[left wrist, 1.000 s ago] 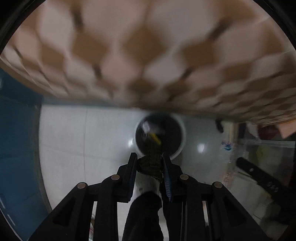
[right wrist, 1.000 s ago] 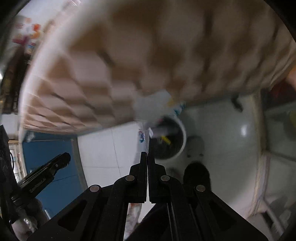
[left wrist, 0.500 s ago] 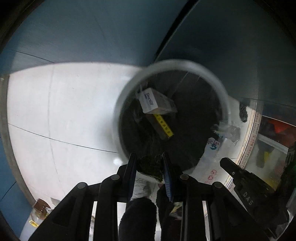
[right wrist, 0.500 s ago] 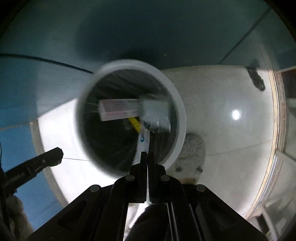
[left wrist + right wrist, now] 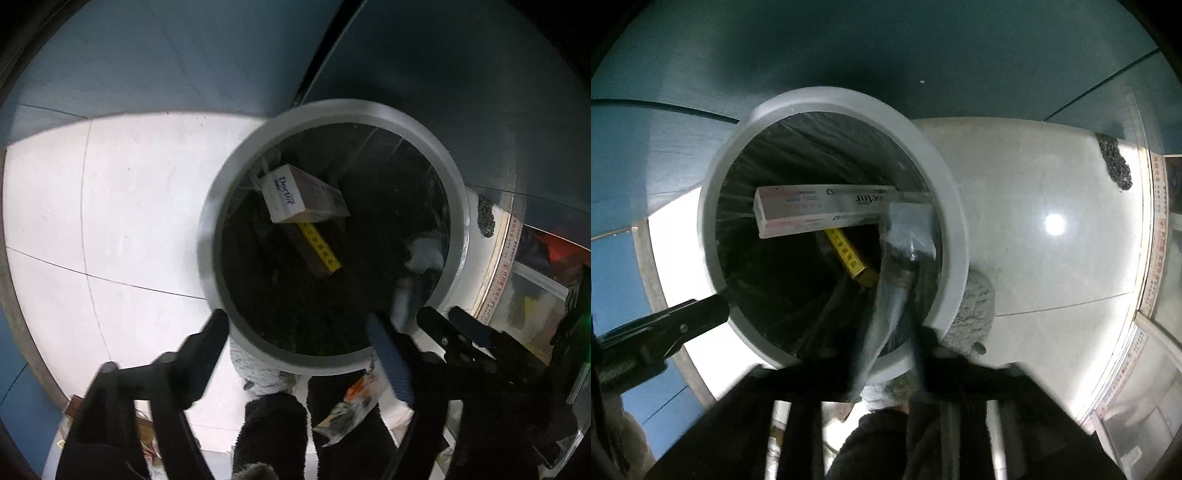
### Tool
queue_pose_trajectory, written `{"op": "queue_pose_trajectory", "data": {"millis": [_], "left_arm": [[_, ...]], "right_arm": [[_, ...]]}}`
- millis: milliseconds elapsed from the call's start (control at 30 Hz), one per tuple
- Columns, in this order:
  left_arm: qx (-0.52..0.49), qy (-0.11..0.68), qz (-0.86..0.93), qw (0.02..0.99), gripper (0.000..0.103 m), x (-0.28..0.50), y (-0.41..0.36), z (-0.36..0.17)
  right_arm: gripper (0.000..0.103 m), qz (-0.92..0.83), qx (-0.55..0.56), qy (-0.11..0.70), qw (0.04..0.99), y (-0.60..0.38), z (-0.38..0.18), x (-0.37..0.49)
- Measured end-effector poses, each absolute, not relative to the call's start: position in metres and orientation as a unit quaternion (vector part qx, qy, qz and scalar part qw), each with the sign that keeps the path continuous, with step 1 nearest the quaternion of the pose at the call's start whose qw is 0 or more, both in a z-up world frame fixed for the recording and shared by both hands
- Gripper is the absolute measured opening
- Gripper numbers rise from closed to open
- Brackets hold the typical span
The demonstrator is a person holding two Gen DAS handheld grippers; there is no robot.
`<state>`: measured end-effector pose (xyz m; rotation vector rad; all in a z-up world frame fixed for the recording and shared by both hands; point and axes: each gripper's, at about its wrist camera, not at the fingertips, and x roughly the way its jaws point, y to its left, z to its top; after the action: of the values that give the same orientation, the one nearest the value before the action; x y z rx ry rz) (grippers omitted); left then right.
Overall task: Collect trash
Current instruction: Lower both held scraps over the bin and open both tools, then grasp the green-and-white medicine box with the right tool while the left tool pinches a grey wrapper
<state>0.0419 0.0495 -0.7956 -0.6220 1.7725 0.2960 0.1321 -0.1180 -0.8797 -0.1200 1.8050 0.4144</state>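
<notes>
A round white trash bin (image 5: 218, 206) with a black liner stands on the floor below both grippers; it also shows in the right wrist view (image 5: 713, 206). Inside lie a white carton (image 5: 299, 195) (image 5: 820, 210) and a yellow-edged box (image 5: 319, 245) (image 5: 849, 254). My left gripper (image 5: 295, 328) is open over the bin's near rim, with nothing between its fingers. My right gripper (image 5: 886, 347) is open, blurred, over the near rim; a clear plastic wrapper (image 5: 901, 240) hangs just past its fingers inside the bin. A dark clump (image 5: 321, 328) lies in the bin's near side.
White tiled floor (image 5: 110, 206) surrounds the bin, with blue panels (image 5: 166, 55) behind. A grey fuzzy slipper (image 5: 977, 299) stands against the bin's side. A dark patch (image 5: 1113, 162) lies on the floor at right. Each gripper shows in the other's view.
Both grippers swung from the tabletop down over the bin, then opened. The left's dark clump and the right's plastic wrapper have left the fingers and are in the bin.
</notes>
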Motion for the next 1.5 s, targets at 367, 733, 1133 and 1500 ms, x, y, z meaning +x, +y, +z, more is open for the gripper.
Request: {"op": "queue_pose_trajectory", "data": {"millis": [367, 733, 1133, 1500], "left_arm": [[-0.226, 0.758, 0.161, 0.591, 0.096, 0.010, 0.050, -0.763], [-0.181, 0.741, 0.193, 0.618, 0.096, -0.023, 0.034, -0.652], [-0.169, 0.699, 0.193, 0.667, 0.096, -0.043, 0.008, -0.460], [-0.175, 0.657, 0.172, 0.713, 0.096, -0.050, -0.008, -0.334]], "right_arm": [[0.086, 0.178, -0.085, 0.766, 0.612, -0.126, -0.855, 0.120], [0.100, 0.186, -0.109, 0.752, 0.622, -0.136, -0.765, 0.092], [0.103, 0.202, -0.127, 0.706, 0.667, -0.153, -0.556, 0.069], [0.103, 0.231, -0.100, 0.677, 0.691, -0.172, -0.381, 0.055]]}}
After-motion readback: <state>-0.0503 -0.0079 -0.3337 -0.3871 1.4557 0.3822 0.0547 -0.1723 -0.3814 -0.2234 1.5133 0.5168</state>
